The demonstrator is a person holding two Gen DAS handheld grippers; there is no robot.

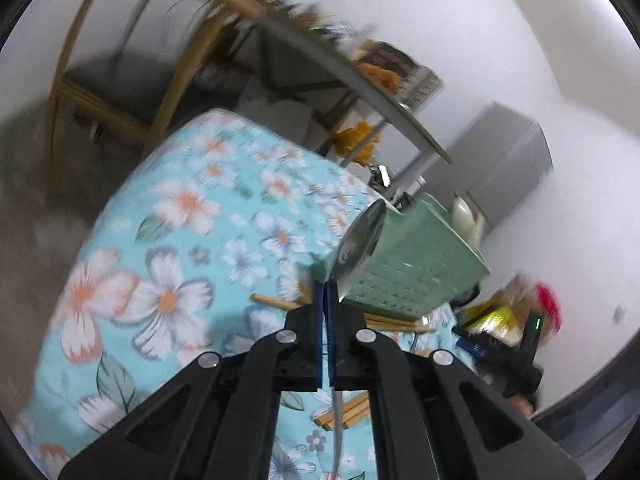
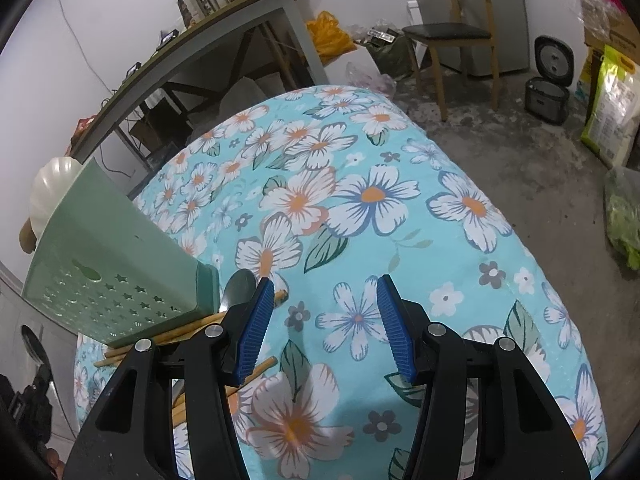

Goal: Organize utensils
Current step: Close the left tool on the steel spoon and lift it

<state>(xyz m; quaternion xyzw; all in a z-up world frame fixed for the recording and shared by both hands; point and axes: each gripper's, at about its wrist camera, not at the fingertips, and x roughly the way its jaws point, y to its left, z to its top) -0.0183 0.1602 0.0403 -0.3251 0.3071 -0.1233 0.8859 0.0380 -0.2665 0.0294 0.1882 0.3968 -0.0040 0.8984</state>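
Floral blue cloth covers the surface. On it, the left gripper has its jaws clamped on a metal spoon, handle running back between the blue pads, bowl sticking out ahead against the green perforated holder. Wooden chopsticks lie beneath. The right gripper hovers with its jaws apart and empty, a second spoon just left of them.

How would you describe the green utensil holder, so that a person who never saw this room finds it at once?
Start at the table with the blue flowered cloth. At its edge stands the green utensil holder, a pale green plastic box with wooden chopsticks lying at its base. Star-shaped holes punched in its side set it apart from everything nearby.
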